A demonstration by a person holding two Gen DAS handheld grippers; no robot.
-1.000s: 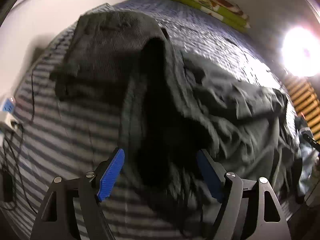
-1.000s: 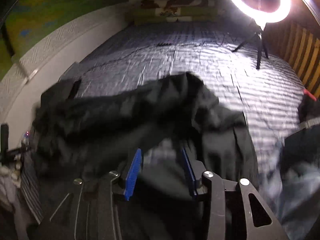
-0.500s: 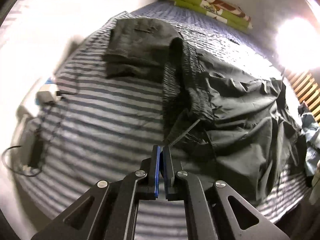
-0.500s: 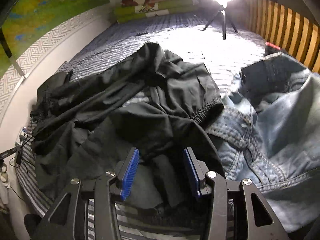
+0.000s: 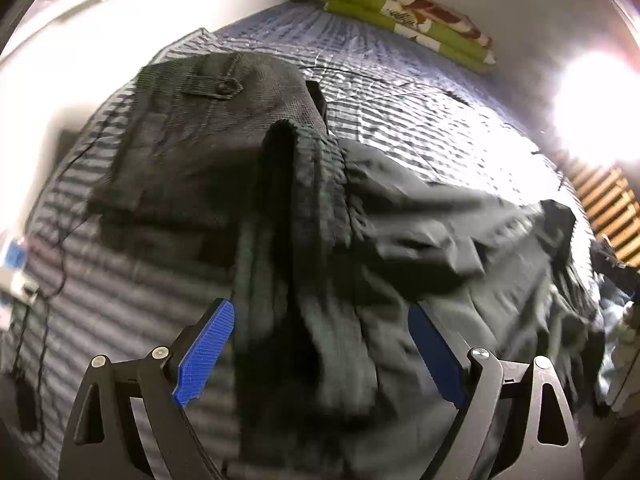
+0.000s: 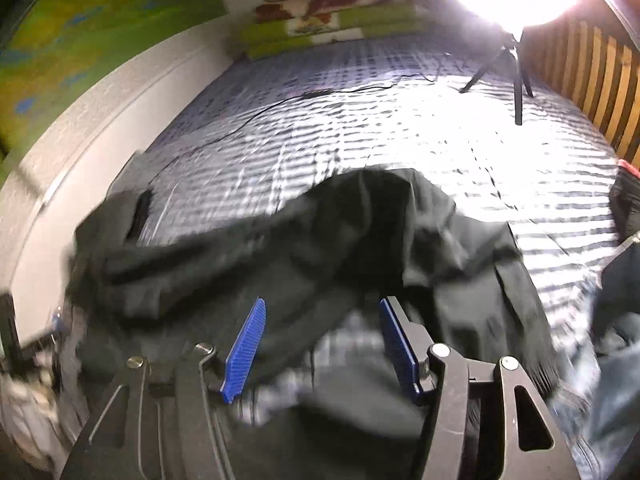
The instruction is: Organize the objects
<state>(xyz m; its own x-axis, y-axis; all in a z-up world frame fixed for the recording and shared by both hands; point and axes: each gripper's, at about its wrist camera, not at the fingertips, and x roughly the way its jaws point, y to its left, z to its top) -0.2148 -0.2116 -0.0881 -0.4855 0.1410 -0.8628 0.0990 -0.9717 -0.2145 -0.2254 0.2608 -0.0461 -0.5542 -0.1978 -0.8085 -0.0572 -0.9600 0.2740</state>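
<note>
Opening both tongs over dark trousers on the bed.
Left tongs point(image 5: 320, 344) straddle, unpinched, the trousers point(image 5: 304, 216), whose waistband runs straight ahead; right tongs point(image 6: 320, 348) opening over loose cloth; bed point(image 5: 400, 112) beyond; left nearer waistband.

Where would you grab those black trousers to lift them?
Take the black trousers by the gathered waistband, coming from above with the left tongs, now opening over it. That ribbed band stands up in a thick ridge, easier to pinch than flat cloth.

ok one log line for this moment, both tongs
left tongs: opening, astride black trousers | right tongs: opening over trousers | striped bed
</note>
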